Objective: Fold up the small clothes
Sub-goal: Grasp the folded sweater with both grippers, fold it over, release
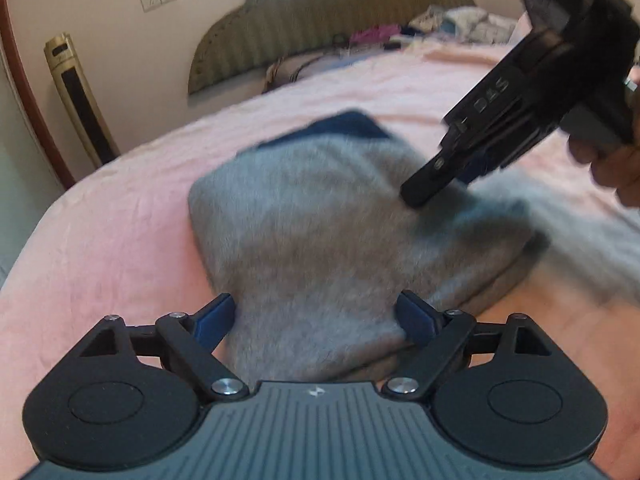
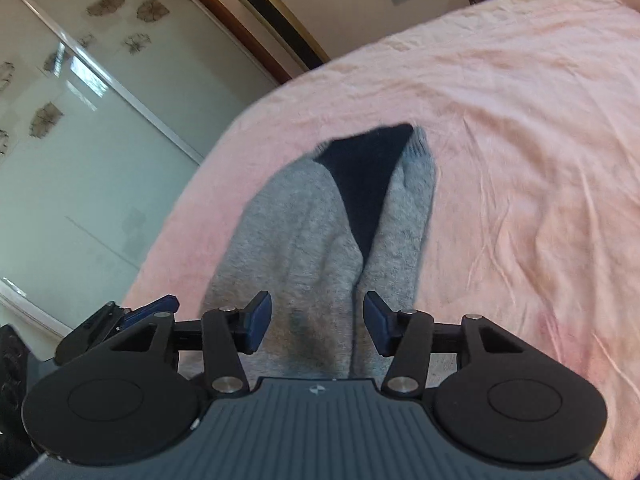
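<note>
A grey knitted garment [image 1: 320, 220] lies folded on the pink bedspread [image 1: 120, 240], with a dark navy part [image 1: 352, 124] showing at its far end. My left gripper [image 1: 316, 318] stands wide open at the near edge, with grey cloth lying between its blue pads, which do not press on it. My right gripper [image 1: 440, 184] reaches down from the upper right onto the garment's right side. In the right wrist view the same garment [image 2: 304, 240] runs away from me, navy lining [image 2: 368, 168] between two grey flaps. There my right gripper [image 2: 318, 322] is partly open over the cloth.
A padded headboard [image 1: 340, 20] and a heap of mixed clothes [image 1: 460, 20] lie at the far end of the bed. A gold tower unit [image 1: 80, 100] stands by the wall, and frosted sliding doors [image 2: 80, 160] run past the bed's left edge. A hand [image 1: 616, 168] holds the right gripper.
</note>
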### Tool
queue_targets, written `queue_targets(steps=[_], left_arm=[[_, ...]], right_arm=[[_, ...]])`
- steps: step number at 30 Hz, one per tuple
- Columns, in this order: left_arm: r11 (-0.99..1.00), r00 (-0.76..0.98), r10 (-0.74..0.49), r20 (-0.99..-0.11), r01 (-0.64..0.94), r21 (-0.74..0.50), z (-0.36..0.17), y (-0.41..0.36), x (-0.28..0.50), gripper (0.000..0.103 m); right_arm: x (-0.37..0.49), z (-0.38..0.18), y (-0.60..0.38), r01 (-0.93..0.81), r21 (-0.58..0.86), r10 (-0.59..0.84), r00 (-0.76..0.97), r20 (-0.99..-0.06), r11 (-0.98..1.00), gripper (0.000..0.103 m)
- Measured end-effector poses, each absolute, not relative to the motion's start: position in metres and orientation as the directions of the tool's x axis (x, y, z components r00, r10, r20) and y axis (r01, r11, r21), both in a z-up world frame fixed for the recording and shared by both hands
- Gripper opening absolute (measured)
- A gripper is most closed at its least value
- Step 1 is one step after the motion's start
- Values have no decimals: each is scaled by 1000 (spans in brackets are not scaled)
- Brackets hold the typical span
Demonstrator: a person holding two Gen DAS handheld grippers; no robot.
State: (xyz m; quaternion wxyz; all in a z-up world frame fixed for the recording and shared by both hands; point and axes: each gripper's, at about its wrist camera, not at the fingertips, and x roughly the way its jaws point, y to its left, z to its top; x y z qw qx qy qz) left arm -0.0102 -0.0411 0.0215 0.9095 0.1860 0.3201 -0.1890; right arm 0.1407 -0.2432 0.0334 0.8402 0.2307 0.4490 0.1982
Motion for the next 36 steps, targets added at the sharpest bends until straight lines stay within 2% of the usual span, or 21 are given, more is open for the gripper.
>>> queue_targets(steps=[3,5,7,8,9,10,12,15,19,20,21,22,23,26,29,32,34,36], left_arm=[[901,660,-297,-690,433,26,22,-4,-5,89],[908,624,-321,-712,416,-45,27,9,-2,89],[910,618,-339,-709,407,-80,39,16,-6,88],[904,623,-369,-690,412,-111,47,21,-10,88],[898,629,-398,-668,417,-142,51,27,-17,89],[898,630,-410,-659,407,-170,56,32,-19,89],[893,586,-446,-676,344,-291,53,43,-10,89],[822,479,-550,-684,165,-545,25,62,19,88],[747,458,-624,-633,113,-655,18,61,35,86],[747,445,-627,-640,111,-655,17,56,37,72],[774,447,-598,-666,104,-625,17,52,38,44],[800,441,-568,-695,98,-591,17,49,38,29],[802,421,-569,-706,94,-590,15,49,39,18],[803,442,-568,-695,110,-586,26,53,27,11],[811,448,-573,-687,191,-553,44,55,6,10],[857,417,-513,-750,201,-475,34,57,-11,10],[874,401,-487,-776,214,-437,28,59,-17,10],[895,470,-445,-762,227,-384,42,66,-24,10]], right_arm=[[132,27,-244,-167,515,516,533,-670,841,11],[128,14,-264,-135,574,547,532,-646,808,6],[121,15,-271,-117,601,561,534,-633,790,7],[116,21,-270,-112,598,553,544,-631,794,17],[109,28,-269,-112,598,549,556,-624,793,31],[101,36,-269,-123,598,551,564,-615,792,37],[85,47,-271,-150,613,574,571,-586,776,60],[73,44,-279,-109,632,575,556,-601,767,65],[88,19,-275,-36,712,641,471,-607,701,65],[91,13,-269,-29,730,661,449,-601,683,64],[92,11,-265,-38,742,673,453,-585,670,62],[95,9,-263,-36,744,675,453,-583,667,55],[100,5,-260,-19,741,672,438,-597,671,27],[98,3,-257,-68,723,678,419,-604,687,24],[81,23,-256,-157,680,672,417,-612,716,23],[65,29,-266,-182,647,656,404,-638,741,22],[60,19,-273,-140,624,621,399,-675,769,22],[59,17,-285,-104,670,642,425,-638,735,29]])
